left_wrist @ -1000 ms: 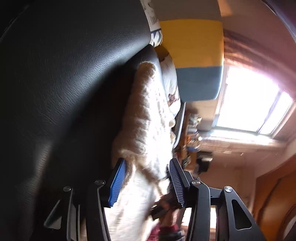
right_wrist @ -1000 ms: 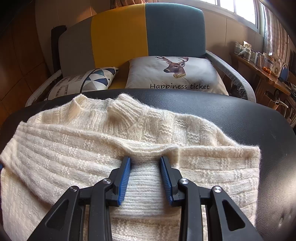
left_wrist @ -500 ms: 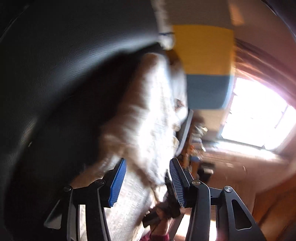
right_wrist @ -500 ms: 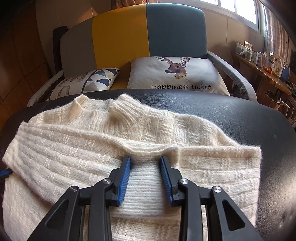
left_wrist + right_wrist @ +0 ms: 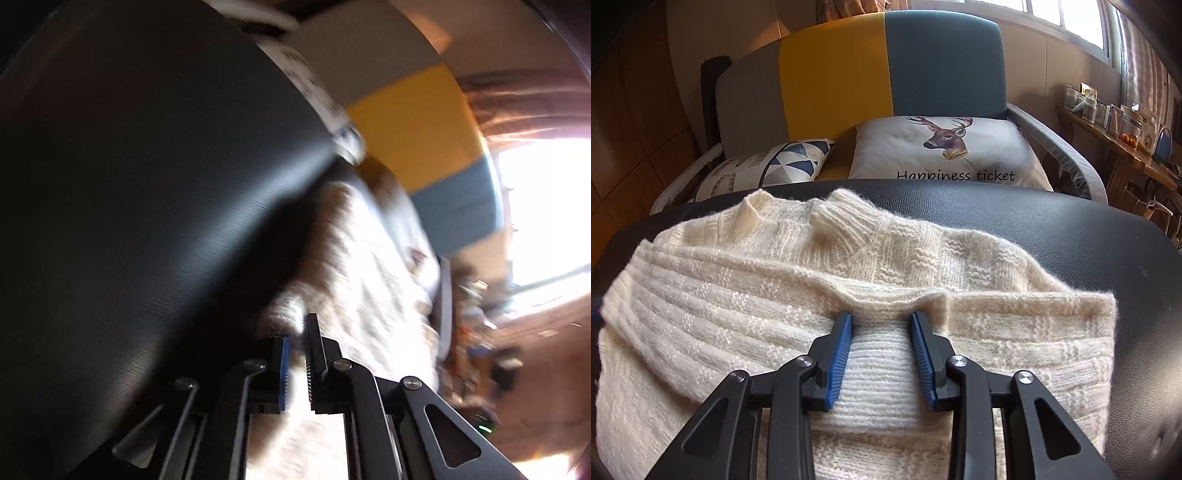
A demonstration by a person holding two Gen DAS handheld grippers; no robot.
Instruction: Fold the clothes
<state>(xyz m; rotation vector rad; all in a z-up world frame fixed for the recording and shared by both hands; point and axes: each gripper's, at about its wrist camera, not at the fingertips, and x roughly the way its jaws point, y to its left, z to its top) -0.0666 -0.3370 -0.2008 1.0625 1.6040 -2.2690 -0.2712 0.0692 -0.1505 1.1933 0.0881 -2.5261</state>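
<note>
A grey, yellow and teal sofa [image 5: 871, 74] stands beneath bright windows [image 5: 1067, 18].

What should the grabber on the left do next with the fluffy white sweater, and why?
Probably lift that edge and carry it across the sweater. The left gripper has its jaws closing on the sweater's edge, with knit between them, while the right gripper rests on the middle with its jaws apart, pinning it to the black table. That looks like the start of a fold.

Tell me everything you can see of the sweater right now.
The sweater is cream, chunky ribbed knit, lying partly folded on the black leather seat, ribbed collar toward the sofa. The right gripper straddles a raised fold with jaws apart. The left gripper is closing on the sweater's edge, knit between its jaws.
</note>
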